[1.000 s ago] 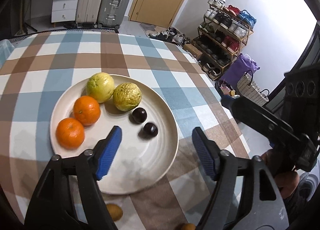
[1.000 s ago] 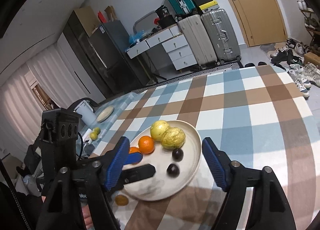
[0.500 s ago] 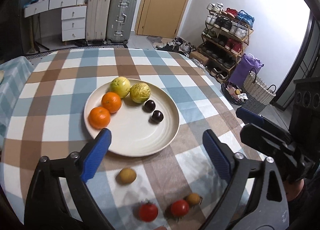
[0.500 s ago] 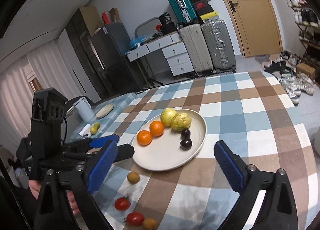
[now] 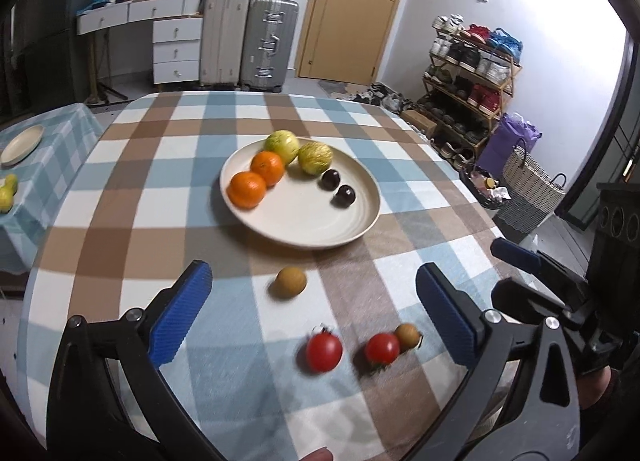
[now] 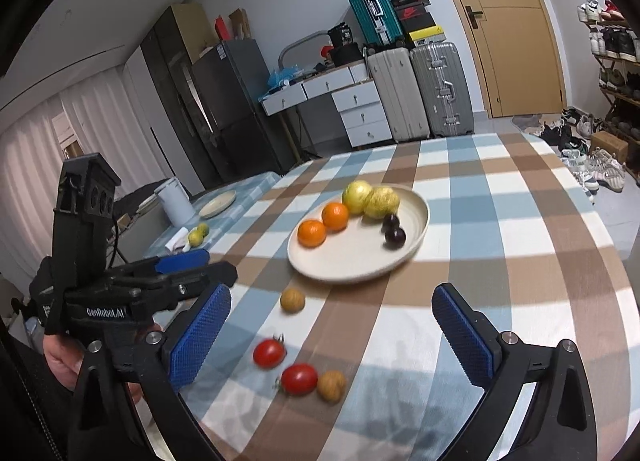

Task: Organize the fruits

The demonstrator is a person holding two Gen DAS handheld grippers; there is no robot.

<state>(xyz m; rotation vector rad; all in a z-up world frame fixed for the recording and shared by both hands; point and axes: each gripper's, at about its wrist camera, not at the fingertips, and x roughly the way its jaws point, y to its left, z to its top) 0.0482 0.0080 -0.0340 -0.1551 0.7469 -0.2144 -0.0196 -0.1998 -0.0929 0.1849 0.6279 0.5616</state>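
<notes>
A: Both of your hand-held grippers are empty. The left one (image 5: 312, 307) is spread wide above the near edge of the bench (image 5: 132, 249), and the right one (image 6: 330, 335) is just as wide.

B: Where's the fruit?

A: Six pieces sit on the plate (image 5: 304, 229): two oranges, two yellow-green fruits, two dark plums. Four are loose on the cloth: a longan (image 5: 290, 281) just short of the plate, a tomato (image 5: 324, 351), then a second tomato (image 5: 382, 348) touching another longan (image 5: 407, 337).

B: What should you watch?

A: The touching pair, I think. If you close on that tomato, a finger will likely nudge the longan, and it could roll off the near edge. Tomatoes also bruise if you squeeze hard. And your grippers are near each other, so they could collide.
</notes>
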